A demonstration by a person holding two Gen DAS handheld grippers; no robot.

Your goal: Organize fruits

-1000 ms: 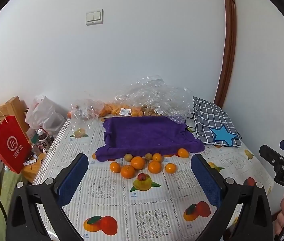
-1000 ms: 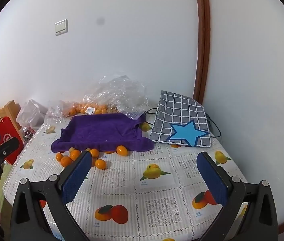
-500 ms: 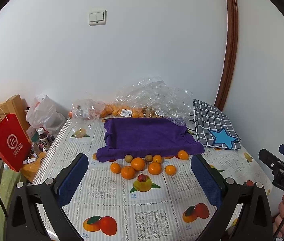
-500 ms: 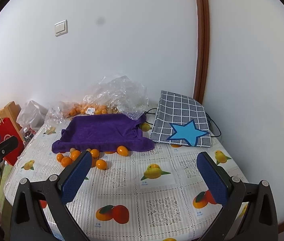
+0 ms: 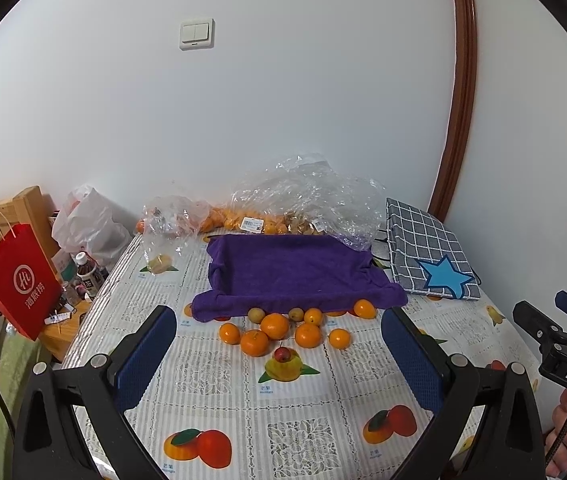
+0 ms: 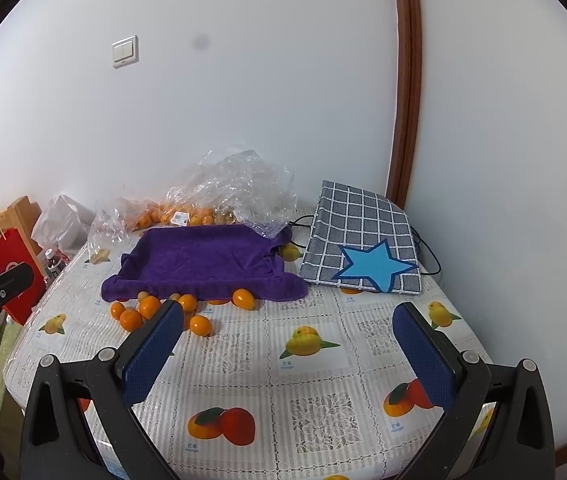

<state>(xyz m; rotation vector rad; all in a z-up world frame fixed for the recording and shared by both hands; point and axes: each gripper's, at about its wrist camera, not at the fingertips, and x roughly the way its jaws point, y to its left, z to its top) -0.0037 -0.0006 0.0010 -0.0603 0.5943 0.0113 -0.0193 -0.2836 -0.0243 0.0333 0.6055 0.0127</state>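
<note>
Several loose oranges [image 5: 274, 326] [image 6: 149, 307] and a few small yellowish fruits lie on the table in front of a purple towel-lined tray [image 5: 291, 268] [image 6: 207, 258]. One small red fruit [image 5: 282, 354] sits nearest me. My left gripper [image 5: 279, 356] is open and empty, held above the near part of the table, short of the fruits. My right gripper [image 6: 289, 346] is open and empty, to the right of the fruit pile. Each gripper shows at the edge of the other's view.
Clear plastic bags [image 5: 307, 196] with more oranges lie behind the tray by the wall. A grey checked bag with a blue star [image 5: 427, 256] [image 6: 363, 248] lies at the right. A red paper bag [image 5: 17, 280] and bottles stand off the table's left edge.
Both grippers have drawn back and risen slightly, so the table scene looks a little smaller. Nothing on the table has moved.
</note>
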